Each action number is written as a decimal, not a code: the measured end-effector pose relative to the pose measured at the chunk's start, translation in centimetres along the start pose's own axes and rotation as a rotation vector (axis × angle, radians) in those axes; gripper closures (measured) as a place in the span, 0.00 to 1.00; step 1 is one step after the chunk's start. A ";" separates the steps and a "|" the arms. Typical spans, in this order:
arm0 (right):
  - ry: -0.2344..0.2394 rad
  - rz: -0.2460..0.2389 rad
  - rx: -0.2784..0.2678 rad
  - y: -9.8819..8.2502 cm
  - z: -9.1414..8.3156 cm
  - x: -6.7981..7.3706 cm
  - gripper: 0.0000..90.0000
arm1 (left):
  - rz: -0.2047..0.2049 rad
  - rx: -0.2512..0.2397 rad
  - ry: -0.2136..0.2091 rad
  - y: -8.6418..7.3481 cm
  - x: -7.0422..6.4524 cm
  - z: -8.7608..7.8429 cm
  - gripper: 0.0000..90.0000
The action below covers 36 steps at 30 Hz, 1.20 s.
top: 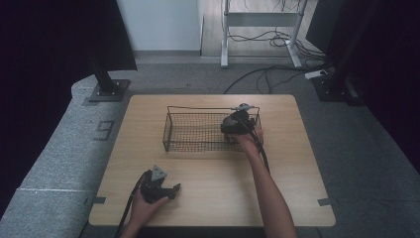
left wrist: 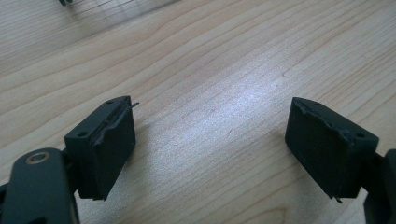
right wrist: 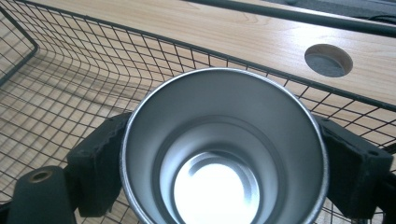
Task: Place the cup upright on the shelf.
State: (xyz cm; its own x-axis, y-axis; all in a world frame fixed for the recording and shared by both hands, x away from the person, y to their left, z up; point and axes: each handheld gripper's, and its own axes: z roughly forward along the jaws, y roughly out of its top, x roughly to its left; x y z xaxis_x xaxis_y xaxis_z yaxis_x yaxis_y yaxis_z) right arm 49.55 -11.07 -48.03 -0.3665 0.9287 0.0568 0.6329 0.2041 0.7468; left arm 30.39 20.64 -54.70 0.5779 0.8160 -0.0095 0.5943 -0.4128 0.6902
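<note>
Wooden desk [top: 208,168]: right gripper [top: 233,130] clamps its fingers [right wrist: 95,163] around a steel cup [right wrist: 224,154], upright inside the wire basket's [top: 198,130] right end, seemingly for placing; left gripper [left wrist: 210,149] rests near-left, fingers released.

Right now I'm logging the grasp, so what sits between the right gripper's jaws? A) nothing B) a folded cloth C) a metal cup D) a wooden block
C: in the right gripper view, the right gripper has a jaw against each side of an open metal cup, above the wire basket.
</note>
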 end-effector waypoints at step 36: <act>-0.076 -0.043 0.037 -0.1 -0.4 0.6 0.09 | -0.001 -0.001 -0.001 0.0 0.0 0.0 0.18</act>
State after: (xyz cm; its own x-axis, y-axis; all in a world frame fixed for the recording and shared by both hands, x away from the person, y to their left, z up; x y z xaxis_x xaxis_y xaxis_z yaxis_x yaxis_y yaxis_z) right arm 49.00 -10.65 -47.82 -0.3423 0.9392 -0.0261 0.6430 0.2544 0.7224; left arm 30.40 20.66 -54.70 0.5780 0.8160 -0.0104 0.5943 -0.4122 0.6906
